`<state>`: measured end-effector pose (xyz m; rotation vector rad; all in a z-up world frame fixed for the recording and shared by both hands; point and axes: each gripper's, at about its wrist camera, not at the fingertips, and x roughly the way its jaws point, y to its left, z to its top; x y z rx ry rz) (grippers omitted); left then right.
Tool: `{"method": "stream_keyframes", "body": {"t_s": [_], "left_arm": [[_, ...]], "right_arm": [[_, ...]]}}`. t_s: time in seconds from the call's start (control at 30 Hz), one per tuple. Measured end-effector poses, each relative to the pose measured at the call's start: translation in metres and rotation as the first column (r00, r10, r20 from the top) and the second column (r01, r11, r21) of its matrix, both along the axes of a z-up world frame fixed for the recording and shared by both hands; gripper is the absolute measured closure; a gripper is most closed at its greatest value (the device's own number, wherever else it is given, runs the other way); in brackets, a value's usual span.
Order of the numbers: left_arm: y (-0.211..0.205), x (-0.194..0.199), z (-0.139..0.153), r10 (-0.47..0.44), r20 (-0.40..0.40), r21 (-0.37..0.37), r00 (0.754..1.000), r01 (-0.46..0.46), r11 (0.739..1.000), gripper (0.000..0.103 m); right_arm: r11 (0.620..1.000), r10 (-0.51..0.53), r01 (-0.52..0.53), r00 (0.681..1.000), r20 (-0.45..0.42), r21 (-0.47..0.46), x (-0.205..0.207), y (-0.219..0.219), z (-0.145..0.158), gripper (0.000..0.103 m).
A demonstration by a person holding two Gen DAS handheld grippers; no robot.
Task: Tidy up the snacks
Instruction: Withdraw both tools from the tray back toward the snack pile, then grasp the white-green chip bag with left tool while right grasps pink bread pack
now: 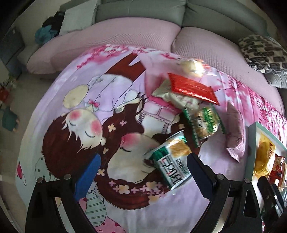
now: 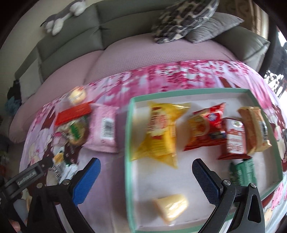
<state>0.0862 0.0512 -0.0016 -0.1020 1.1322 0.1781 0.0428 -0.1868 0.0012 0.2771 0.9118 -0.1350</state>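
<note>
Both grippers sporting black plastic frames — triangular cutouts, round silver screws at the pivots. Left gripper (image 1: 143, 176) and right gripper (image 2: 146, 176) wearing textured blue finger pads (image 2: 86, 181) — white lettering showing on one black bar.

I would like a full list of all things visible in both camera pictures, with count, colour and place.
tray: 1, white with mint-green rim, on the blanket at right
snacks in the tray: 6; yellow, two red, tan, green, pale yellow
loose snacks: about 6; red, silver-green, green, green-and-white, pink, round pale one; on the blanket left of the tray
blanket: 1, pink cartoon print, under everything
sofa: 1, grey-green with pink cover, behind
patterned cushion: 1, black and cream, on the sofa
plush toy: 1, grey and white, on the sofa back
left hand-held gripper: open, over the green-and-white pack
right hand-held gripper: open, over the tray's left rim
</note>
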Motion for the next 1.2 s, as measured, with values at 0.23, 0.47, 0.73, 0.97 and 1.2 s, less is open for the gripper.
{"method": "stream_keyframes", "body": {"t_s": [0.23, 0.47, 0.73, 0.97, 1.2], "left_arm": [[0.001, 0.003, -0.008, -0.007, -0.019, -0.041, 1.0, 0.006, 0.999, 0.006], [-0.005, 0.009, -0.017, -0.026, -0.045, -0.056, 0.999, 0.023, 0.998, 0.006], [-0.005, 0.016, -0.028, -0.024, -0.075, -0.082, 0.997, 0.018, 0.997, 0.006], [-0.009, 0.021, -0.027, -0.034, -0.063, -0.113, 0.997, 0.027, 0.993, 0.006], [-0.024, 0.027, -0.028, -0.068, -0.048, -0.091, 0.997, 0.063, 0.994, 0.01]], "right_arm": [[0.996, 0.075, -0.078, 0.995, -0.058, -0.043, 0.006, 0.037, -0.011, 0.0], [0.99, 0.106, -0.114, 0.99, -0.092, -0.083, 0.007, 0.058, -0.019, 0.0], [0.992, 0.079, -0.088, 0.993, -0.091, -0.09, 0.007, 0.052, -0.02, 0.0], [0.994, 0.066, -0.074, 0.994, -0.093, -0.081, 0.009, 0.048, -0.021, 0.0], [0.995, 0.055, -0.062, 0.994, -0.091, -0.075, 0.009, 0.046, -0.022, 0.0]]}}
